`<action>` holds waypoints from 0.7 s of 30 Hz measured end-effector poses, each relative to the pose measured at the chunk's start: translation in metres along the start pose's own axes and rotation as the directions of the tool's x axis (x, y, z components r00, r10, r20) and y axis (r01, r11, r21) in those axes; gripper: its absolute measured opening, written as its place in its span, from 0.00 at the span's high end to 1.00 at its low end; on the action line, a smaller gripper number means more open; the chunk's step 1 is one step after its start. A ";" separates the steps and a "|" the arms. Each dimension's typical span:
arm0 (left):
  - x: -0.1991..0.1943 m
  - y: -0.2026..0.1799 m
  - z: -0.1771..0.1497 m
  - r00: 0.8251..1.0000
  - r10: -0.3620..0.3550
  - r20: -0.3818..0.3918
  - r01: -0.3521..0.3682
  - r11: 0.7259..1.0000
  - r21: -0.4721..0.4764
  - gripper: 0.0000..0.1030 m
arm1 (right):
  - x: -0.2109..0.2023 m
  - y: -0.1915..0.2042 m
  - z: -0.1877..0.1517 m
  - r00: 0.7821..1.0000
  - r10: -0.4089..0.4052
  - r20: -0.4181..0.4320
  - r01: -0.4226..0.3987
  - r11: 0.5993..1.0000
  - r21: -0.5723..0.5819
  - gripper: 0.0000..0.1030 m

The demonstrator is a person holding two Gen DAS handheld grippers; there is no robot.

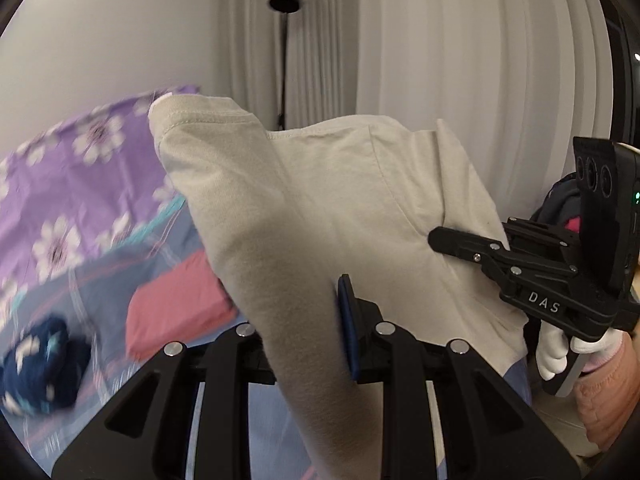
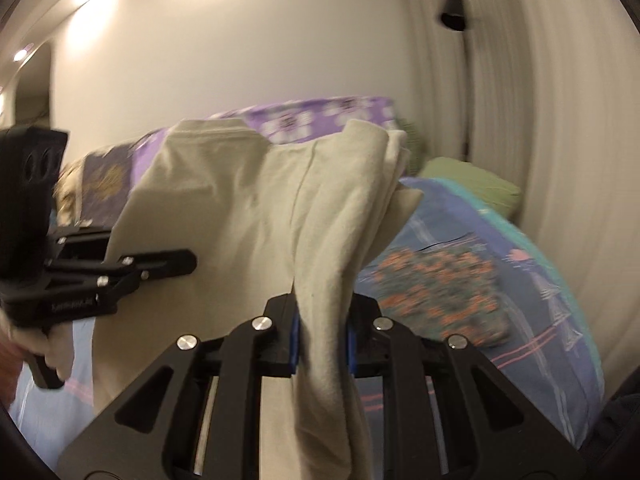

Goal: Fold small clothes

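A: Bedding is showing at nine o'clock in the left wrist view: a purple floral sheet (image 1: 60,168), a folded pink garment (image 1: 176,304) lying on the blue bedspread (image 1: 96,280), and a crumpled navy patterned piece (image 1: 40,368) at eight o'clock.

B: And the beige T-shirt (image 1: 320,208)?

A: It is hanging in the air at the centre, stretched between both tools. The left gripper (image 1: 312,320) is pinching one bunched edge, jaws nearly closed on the cloth.

B: At three o'clock?

A: The right gripper (image 1: 436,236) is clamping the shirt's other side, with a white-gloved hand (image 1: 560,348) holding its handle.

B: In the right wrist view?

A: The left gripper (image 2: 192,260) is biting the fabric at nine o'clock; the right gripper (image 2: 322,340) is squeezing a fold between its blue pads (image 2: 295,340). A green pillow (image 2: 472,180) is lying at two o'clock.
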State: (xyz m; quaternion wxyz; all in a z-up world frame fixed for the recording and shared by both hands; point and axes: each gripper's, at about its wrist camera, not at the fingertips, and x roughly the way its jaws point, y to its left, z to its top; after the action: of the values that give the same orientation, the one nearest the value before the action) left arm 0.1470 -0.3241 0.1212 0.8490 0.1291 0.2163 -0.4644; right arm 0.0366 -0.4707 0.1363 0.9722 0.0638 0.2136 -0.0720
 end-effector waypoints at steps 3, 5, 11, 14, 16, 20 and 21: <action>0.033 -0.005 0.028 1.000 -0.004 0.008 0.004 1.000 0.017 0.77 | 0.015 -0.035 0.019 0.998 -0.054 0.020 0.053 0.997 0.049 0.84; 0.057 -0.009 0.046 1.000 0.000 0.007 -0.001 1.000 0.031 0.77 | 0.027 -0.054 0.030 0.996 -0.089 0.026 0.087 0.994 0.069 0.84; 0.124 -0.005 0.076 1.000 0.010 -0.020 -0.010 1.000 0.029 0.77 | 0.071 -0.096 0.055 0.977 -0.211 -0.002 0.211 0.976 0.050 0.85; 0.158 0.001 0.087 1.000 0.002 -0.031 -0.002 1.000 0.001 0.77 | 0.101 -0.115 0.062 0.961 -0.274 -0.037 0.275 0.961 0.036 0.85; 0.184 0.001 0.090 0.999 0.013 -0.050 -0.014 1.000 -0.018 0.74 | 0.118 -0.126 0.063 0.951 -0.302 -0.059 0.304 0.952 0.035 0.85; 0.241 0.001 0.079 0.964 0.214 -0.158 -0.215 0.977 0.013 0.37 | 0.171 -0.157 0.055 0.915 -0.381 -0.130 0.390 0.920 0.048 0.68; 0.251 0.001 0.069 0.949 0.256 -0.183 -0.256 0.966 0.028 0.37 | 0.189 -0.169 0.044 0.874 -0.445 -0.193 0.462 0.885 0.052 0.64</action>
State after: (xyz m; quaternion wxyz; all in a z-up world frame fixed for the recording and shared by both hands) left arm 0.2838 -0.5364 0.0596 0.8781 0.2003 0.2746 -0.3369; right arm 0.1959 -0.6643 0.0805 0.9011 0.0650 0.3038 -0.3025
